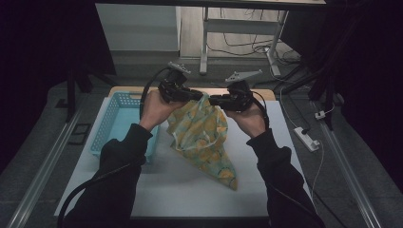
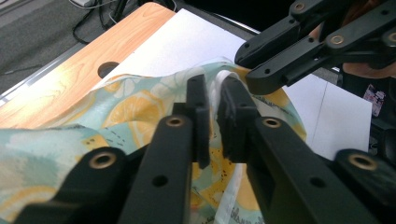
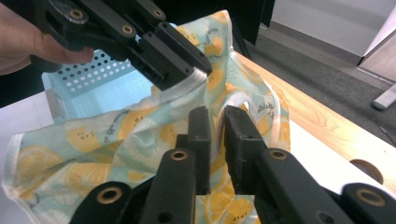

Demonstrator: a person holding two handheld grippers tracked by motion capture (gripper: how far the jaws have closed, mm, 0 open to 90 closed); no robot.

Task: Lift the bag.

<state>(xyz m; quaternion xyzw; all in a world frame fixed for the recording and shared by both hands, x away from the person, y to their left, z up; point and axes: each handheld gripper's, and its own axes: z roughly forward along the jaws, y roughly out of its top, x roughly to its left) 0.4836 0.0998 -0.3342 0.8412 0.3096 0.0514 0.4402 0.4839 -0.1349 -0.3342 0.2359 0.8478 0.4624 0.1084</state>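
Note:
A thin cloth [image 1: 204,137] printed with yellow lemons on pale green hangs from both grippers, and its lower end trails onto the white mat [image 1: 190,190]. My left gripper [image 1: 197,95] and right gripper [image 1: 214,99] meet tip to tip at the cloth's top edge. In the left gripper view my left gripper [image 2: 215,93] pinches a white hem of the cloth [image 2: 116,107], with the right gripper [image 2: 254,63] just beyond it. In the right gripper view my right gripper [image 3: 217,116] holds a fold of the cloth [image 3: 93,140], and the left gripper [image 3: 194,70] clamps the hem above it.
A light blue perforated basket [image 1: 119,102] stands at the mat's left side, close to the person's left forearm. The wooden table [image 2: 70,79] has a round hole [image 2: 107,69] near its far edge. A white power strip [image 1: 306,137] lies on the floor to the right.

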